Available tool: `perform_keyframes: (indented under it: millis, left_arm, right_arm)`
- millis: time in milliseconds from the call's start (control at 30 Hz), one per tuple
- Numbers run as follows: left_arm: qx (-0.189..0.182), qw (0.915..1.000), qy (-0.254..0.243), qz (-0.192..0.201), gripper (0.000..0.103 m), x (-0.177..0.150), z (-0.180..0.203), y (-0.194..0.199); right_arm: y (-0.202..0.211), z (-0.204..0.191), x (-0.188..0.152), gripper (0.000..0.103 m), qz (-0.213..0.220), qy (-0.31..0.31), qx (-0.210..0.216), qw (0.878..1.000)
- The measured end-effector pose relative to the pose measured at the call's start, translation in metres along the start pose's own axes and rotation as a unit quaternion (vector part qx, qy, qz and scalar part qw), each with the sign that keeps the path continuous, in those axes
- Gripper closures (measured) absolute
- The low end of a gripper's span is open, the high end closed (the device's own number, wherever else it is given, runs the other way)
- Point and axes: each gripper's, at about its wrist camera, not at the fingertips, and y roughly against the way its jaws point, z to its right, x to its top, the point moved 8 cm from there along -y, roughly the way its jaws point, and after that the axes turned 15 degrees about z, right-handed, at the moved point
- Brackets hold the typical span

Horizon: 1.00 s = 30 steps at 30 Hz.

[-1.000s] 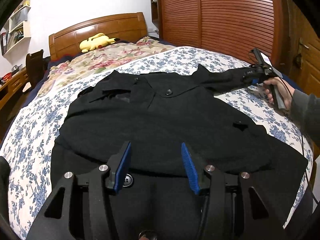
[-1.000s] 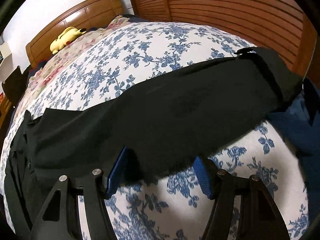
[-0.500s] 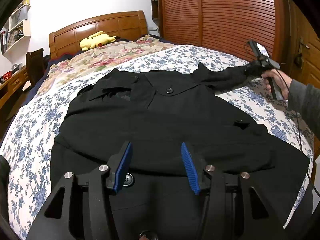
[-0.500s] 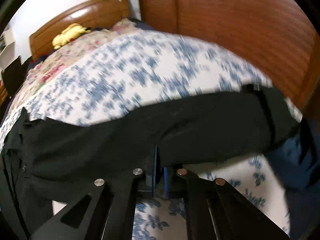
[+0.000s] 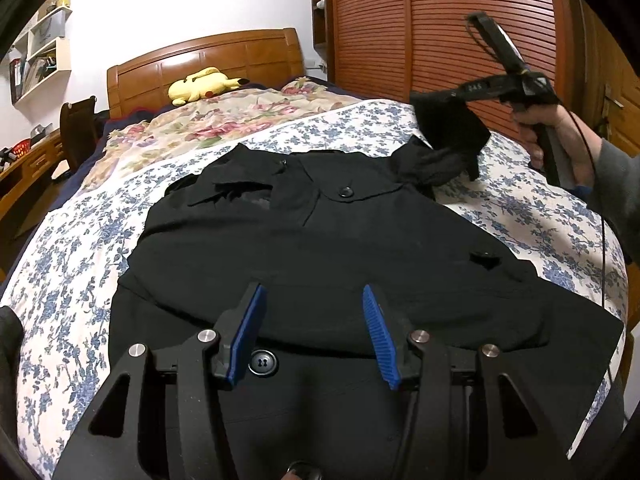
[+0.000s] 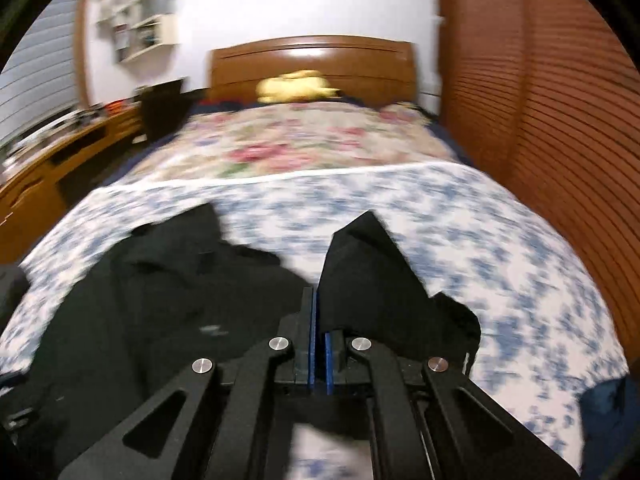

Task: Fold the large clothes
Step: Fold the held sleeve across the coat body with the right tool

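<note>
Lifted now, right tongs (image 6: pixel 318 320) pinch the limp black sleeve (image 6: pixel 360 272); left tongs (image 5: pixel 312 330) spread.

Yellow plush toy (image 5: pixel 202 87) against wooden headboard (image 5: pixel 208 54), floral bedspread (image 5: pixel 256 112)

Dim warm indoor light, heavy fisheye bending with black corners; the right wrist view is smeared by motion blur.

Left wrist view low over the foot edge of the bed (image 5: pixel 540 216), facing the headboard (image 5: pixel 208 56), close above the black coat (image 5: pixel 320 248), right wrist view raised near the bed's right edge, blurred, facing the same headboard, both sharing coat, bedspread, yellow plush toy (image 6: pixel 296 86)
</note>
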Motion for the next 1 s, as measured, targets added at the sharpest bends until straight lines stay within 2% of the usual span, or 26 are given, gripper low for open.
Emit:
perform_keyframes:
  millis: [133,233,400,600,733,833,900,1000]
  left_arm:
    - [0.001,1.0000,0.000,0.004,0.051,0.002,-0.002,0.002]
    - [0.002,1.0000,0.001,0.005,0.051,0.003,-0.003,0.003]
    - [0.001,1.0000,0.001,0.007,0.051,0.004,-0.002,0.004]
    - [0.000,1.0000,0.001,0.007,0.051,0.004,-0.003,0.004]
    - [0.000,1.0000,0.001,0.007,0.051,0.004,-0.003,0.004]
    - [0.001,1.0000,0.002,0.007,0.051,0.003,-0.003,0.004]
    - [0.001,1.0000,0.001,0.007,0.051,0.003,-0.003,0.004]
    - [0.000,1.0000,0.002,0.008,0.051,0.004,-0.004,0.004]
  right_arm:
    - [0.018,-0.055,-0.014,0.100,-0.003,0.022,0.071,0.997]
    - [0.021,-0.080,-0.036,0.100,-0.023,0.028,0.100,0.994]
    - [0.010,-0.083,-0.065,0.100,-0.057,0.034,0.098,0.993]
    - [0.001,-0.085,-0.054,0.099,-0.073,0.017,0.089,0.993]
    - [0.016,-0.087,-0.041,0.095,-0.068,0.021,0.083,0.994]
    - [0.024,-0.091,-0.037,0.083,-0.065,0.021,0.080,0.994]
    - [0.030,-0.093,-0.036,0.065,-0.061,0.019,0.079,0.995]
    - [0.044,-0.099,-0.031,0.054,-0.044,0.018,0.090,0.995]
